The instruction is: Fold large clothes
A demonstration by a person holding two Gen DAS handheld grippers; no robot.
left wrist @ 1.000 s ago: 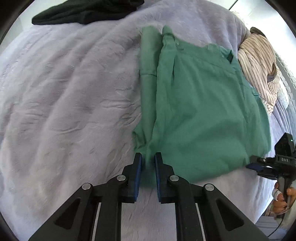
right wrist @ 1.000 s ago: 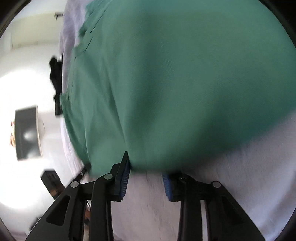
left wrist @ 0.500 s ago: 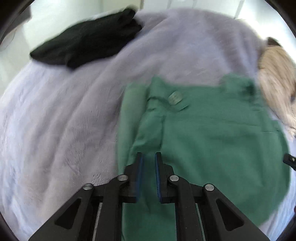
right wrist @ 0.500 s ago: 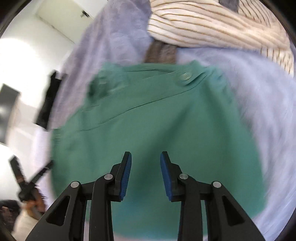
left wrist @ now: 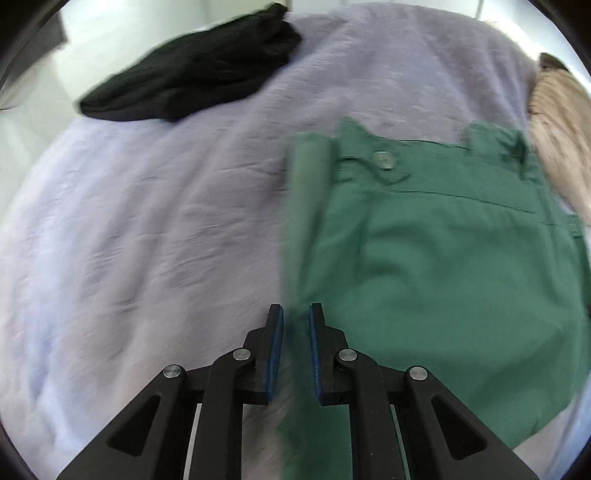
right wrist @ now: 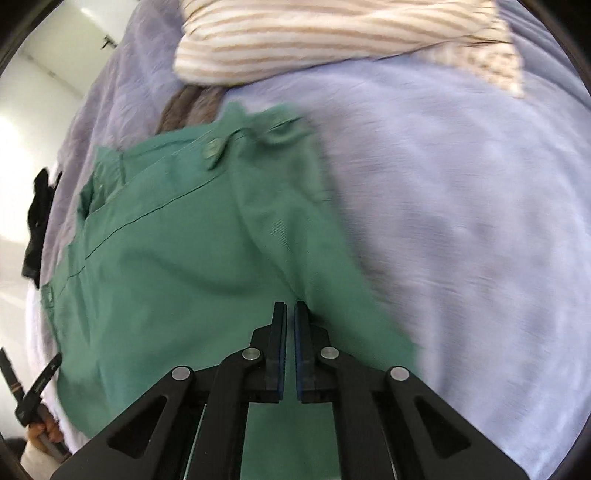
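Green trousers [left wrist: 443, 266] lie folded on a lilac bed cover [left wrist: 147, 240], waistband and button at the far end. My left gripper [left wrist: 295, 332] sits over their left edge, jaws nearly closed with green cloth between and under them. In the right wrist view the trousers [right wrist: 177, 266] fill the lower left. My right gripper [right wrist: 290, 328] is over their right side, jaws almost together with a fold of green cloth rising to the tips.
A black folded garment [left wrist: 199, 74] lies at the far left of the bed. A beige striped garment [right wrist: 332, 33] and a brown item [right wrist: 188, 107] lie beyond the trousers. The bed cover [right wrist: 461, 221] stretches to the right.
Both grippers moved in over the trousers from the near edge. The right jaws have closed from wide open to almost together. The left jaws kept their narrow gap.
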